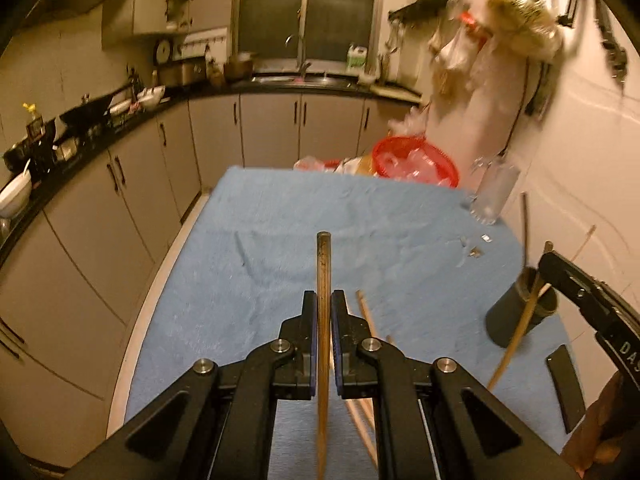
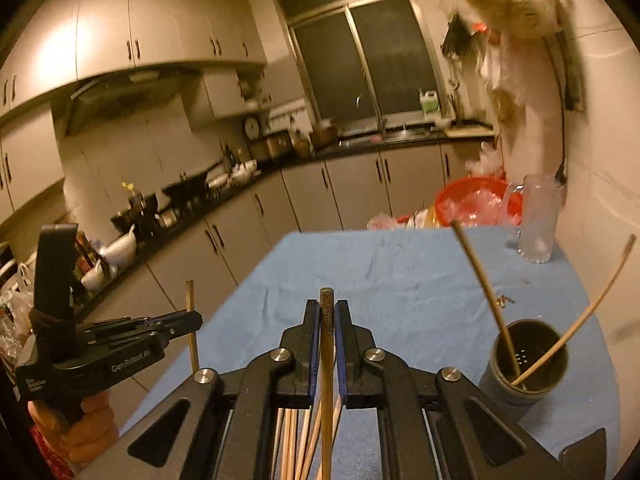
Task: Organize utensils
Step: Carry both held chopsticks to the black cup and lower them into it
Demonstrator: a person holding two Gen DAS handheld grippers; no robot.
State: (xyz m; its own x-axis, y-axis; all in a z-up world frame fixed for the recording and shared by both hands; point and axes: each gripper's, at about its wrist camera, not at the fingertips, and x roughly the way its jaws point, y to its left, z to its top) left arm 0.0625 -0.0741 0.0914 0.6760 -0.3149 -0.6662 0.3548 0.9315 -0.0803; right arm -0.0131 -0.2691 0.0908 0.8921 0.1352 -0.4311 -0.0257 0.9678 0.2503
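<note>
Wooden chopstick [image 1: 323, 280] clamped in left claw [image 1: 324, 300], another [image 2: 327, 320] in right claw [image 2: 327, 312].

Table, blue cloth [image 1: 280, 216]: black holder [image 2: 530, 364], glass jug [image 2: 538, 220], chopsticks [image 1: 366, 312].

A small kitchen under warm, dim yellow light. Pale cabinets [image 2: 256, 216] run under a dark counter [image 1: 120, 136] along the left and far walls, with upper cupboards [image 2: 132, 28] and a range hood [image 2: 120, 92] above. A dark window [image 2: 360, 60] sits over the sink [image 1: 296, 78]. White tiled wall [image 1: 580, 152] on the right.
</note>
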